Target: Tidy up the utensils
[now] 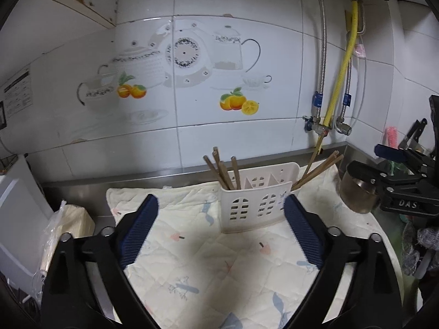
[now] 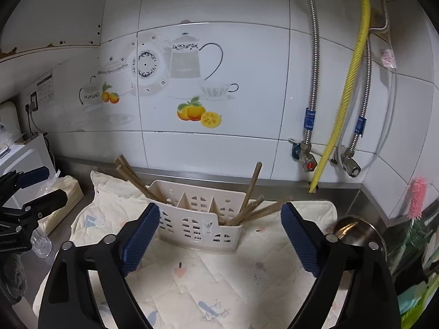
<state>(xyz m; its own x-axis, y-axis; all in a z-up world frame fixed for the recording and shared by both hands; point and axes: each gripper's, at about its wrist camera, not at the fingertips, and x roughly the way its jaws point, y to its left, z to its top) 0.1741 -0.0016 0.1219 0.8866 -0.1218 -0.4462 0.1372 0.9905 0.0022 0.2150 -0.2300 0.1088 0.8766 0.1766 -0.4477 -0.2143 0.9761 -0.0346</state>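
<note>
My left gripper [image 1: 221, 211] has its jaws spread wide with nothing between them, and my right gripper [image 2: 219, 218] stands the same, empty. Both point at the white utensil caddy [image 1: 253, 205], which stands upright on the quilted mat [image 1: 208, 268] just beyond the fingertips, nothing standing between it and either pair of jaws. The caddy has three compartments: brown chopsticks [image 1: 223, 171] lean out of its left end, more chopsticks [image 2: 251, 205] fan out of its right end, and the middle one looks empty. Right of the caddy, at the mat's edge, sits a metal pot [image 2: 356, 229]. Left of the caddy, off the mat on the steel surface [image 1: 82, 185], lies a plastic-wrapped pack [image 1: 72, 219]. Behind the caddy rises the tiled wall [image 1: 233, 137] with teapot and orange decals, and right of those a yellow hose [image 2: 348, 87]. The other gripper's body reads "DAS".
</note>
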